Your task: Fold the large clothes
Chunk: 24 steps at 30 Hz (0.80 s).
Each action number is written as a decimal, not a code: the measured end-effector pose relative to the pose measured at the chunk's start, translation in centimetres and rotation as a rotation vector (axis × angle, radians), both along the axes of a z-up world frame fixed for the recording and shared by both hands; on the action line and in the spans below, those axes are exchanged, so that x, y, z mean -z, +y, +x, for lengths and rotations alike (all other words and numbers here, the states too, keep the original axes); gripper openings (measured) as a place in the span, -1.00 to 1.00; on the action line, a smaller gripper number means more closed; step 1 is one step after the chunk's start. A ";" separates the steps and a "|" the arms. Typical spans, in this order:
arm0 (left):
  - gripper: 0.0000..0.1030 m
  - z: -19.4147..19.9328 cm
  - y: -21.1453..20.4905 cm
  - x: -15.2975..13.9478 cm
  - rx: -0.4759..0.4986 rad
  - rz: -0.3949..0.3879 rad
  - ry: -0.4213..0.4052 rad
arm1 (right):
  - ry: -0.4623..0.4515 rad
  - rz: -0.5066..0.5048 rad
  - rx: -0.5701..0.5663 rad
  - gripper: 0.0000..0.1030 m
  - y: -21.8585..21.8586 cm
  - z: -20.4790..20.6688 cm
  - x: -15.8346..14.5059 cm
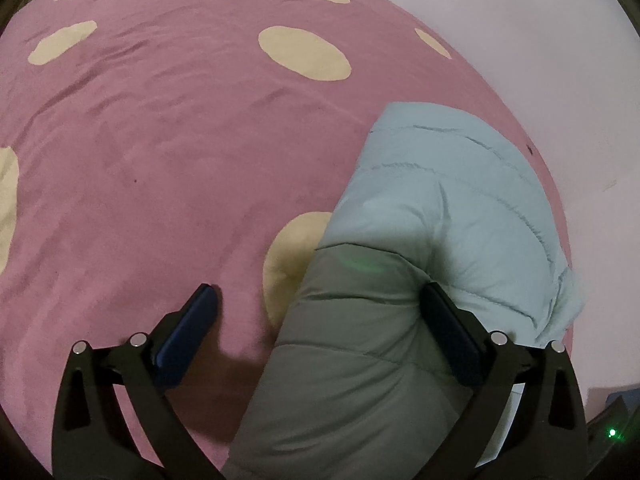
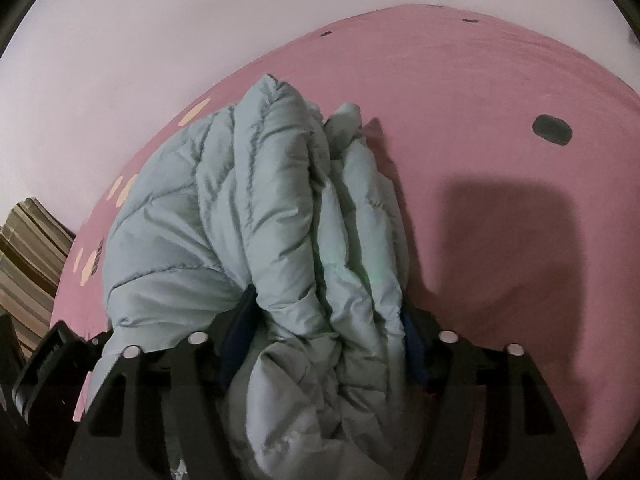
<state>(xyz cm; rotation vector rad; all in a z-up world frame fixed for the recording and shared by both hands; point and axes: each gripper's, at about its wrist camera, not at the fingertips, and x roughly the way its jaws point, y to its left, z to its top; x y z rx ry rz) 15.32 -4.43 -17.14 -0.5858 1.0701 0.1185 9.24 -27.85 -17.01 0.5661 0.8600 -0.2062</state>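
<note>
Jacket [image 2: 280,216] fills right jaws; left jaws wide.

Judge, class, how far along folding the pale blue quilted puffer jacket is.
Done: the pale blue quilted puffer jacket lies bunched in thick layers on the pink spotted bedspread. In hand: right claw grips those layers; left claw is open. Left: flattening, tidying.

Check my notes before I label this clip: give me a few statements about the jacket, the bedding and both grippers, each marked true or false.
1. The puffer jacket is pale blue-green. True.
2. The bed cover is plain white. False: pink with cream spots.
3. The right gripper has jacket bunched between its fingers. True.
4. The left gripper is fully shut. False: its jaws stand wide, one finger over bare cover.
</note>
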 end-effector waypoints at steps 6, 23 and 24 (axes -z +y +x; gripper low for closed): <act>0.13 -0.7 -0.2 0.0 0.069 -0.129 -0.059 | -0.038 0.011 -0.015 -0.27 0.6 -1.4 0.1; -0.41 -1.1 1.8 -3.9 0.122 -0.144 -0.205 | -0.167 -0.033 -0.073 -0.62 3.6 -1.1 -2.6; -0.42 -1.0 2.2 -4.3 0.116 -0.143 -0.214 | -0.177 -0.030 -0.082 -0.63 4.1 -0.6 -2.9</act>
